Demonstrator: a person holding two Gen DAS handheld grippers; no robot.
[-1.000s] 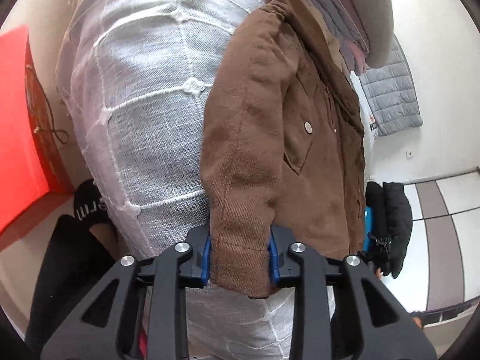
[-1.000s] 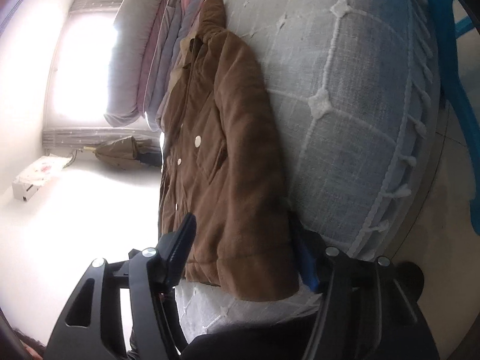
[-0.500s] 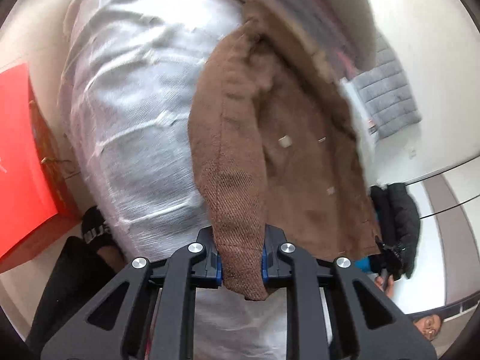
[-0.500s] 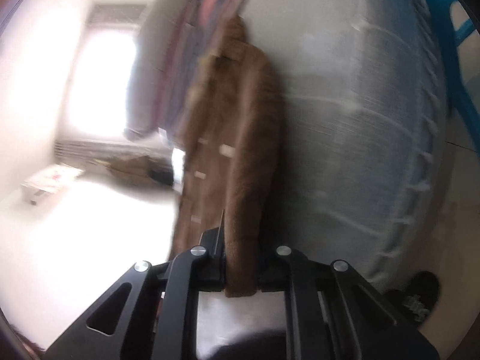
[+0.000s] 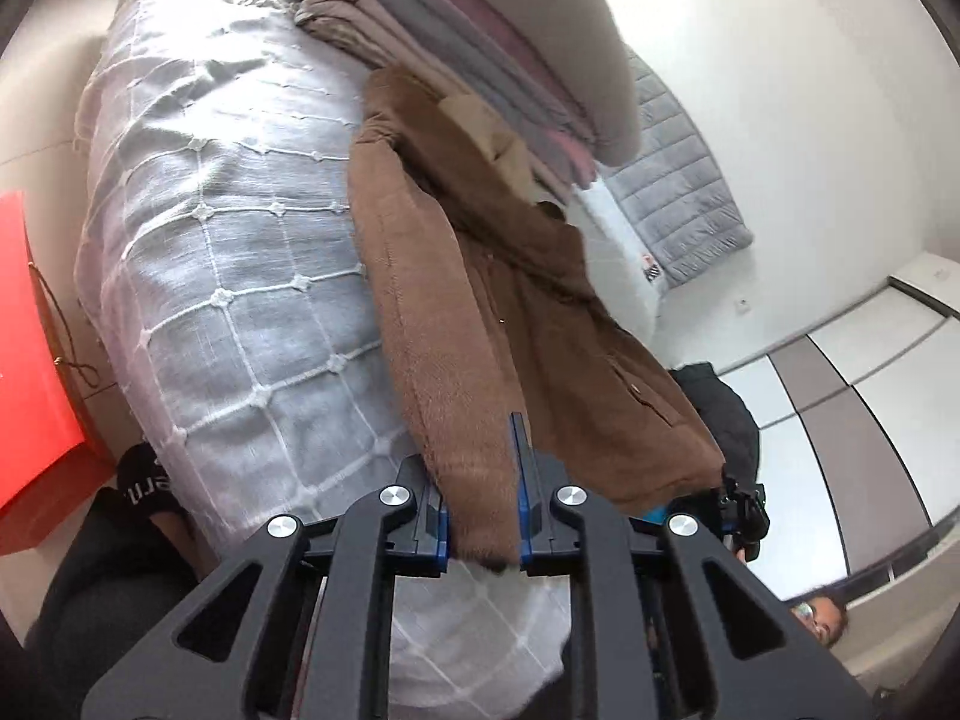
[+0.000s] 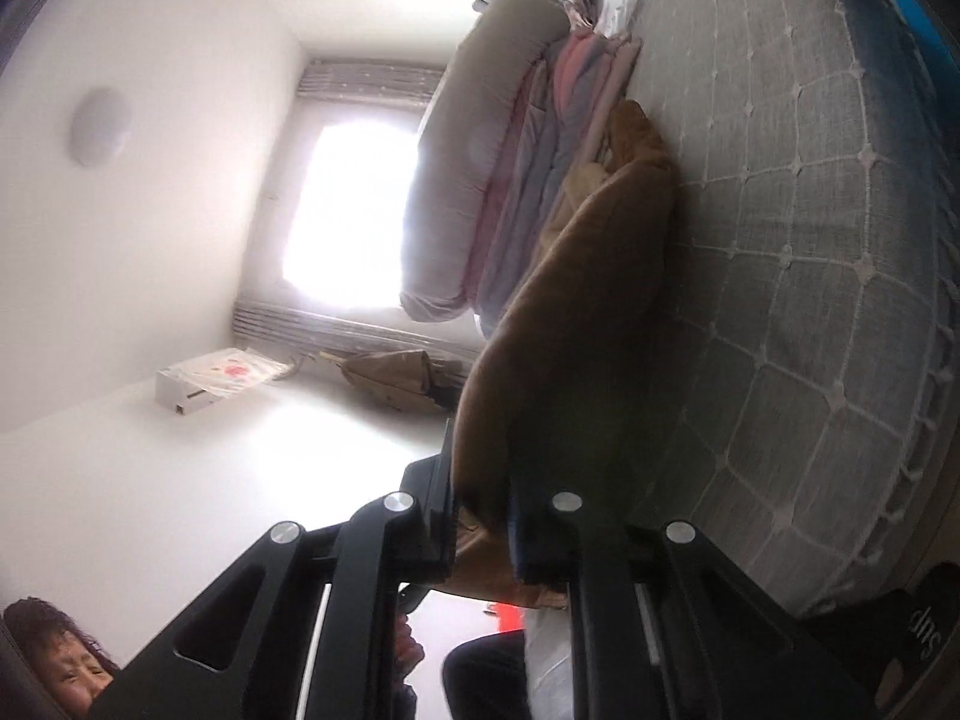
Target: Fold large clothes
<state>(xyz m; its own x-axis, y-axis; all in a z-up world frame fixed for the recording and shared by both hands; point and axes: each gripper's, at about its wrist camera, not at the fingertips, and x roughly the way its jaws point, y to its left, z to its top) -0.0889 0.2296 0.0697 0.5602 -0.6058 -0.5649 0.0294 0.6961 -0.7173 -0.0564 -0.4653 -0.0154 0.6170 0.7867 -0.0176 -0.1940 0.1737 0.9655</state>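
Observation:
A brown fleece jacket (image 5: 480, 276) lies on a grey quilted bed cover (image 5: 240, 252); its collar end rests by a stack of folded clothes. My left gripper (image 5: 483, 516) is shut on the jacket's bottom hem. My right gripper (image 6: 480, 516) is shut on the hem's other corner. The hem end is lifted off the bed, and the jacket (image 6: 576, 300) arches up in a hump toward the collar. The other gripper shows in the left wrist view (image 5: 741, 507) at the far hem corner.
A stack of folded clothes (image 5: 480, 48) and a large grey pillow (image 6: 480, 138) sit at the bed's far side. A red bag (image 5: 30, 372) stands by the bed. A grey quilted blanket (image 5: 684, 204) hangs at the wall. Two bystanders' faces show low down.
Both grippers closed on the jacket's hem and lifted it. The jacket's lower part rose off the bed and moved toward the collar, so the button front is now hidden.

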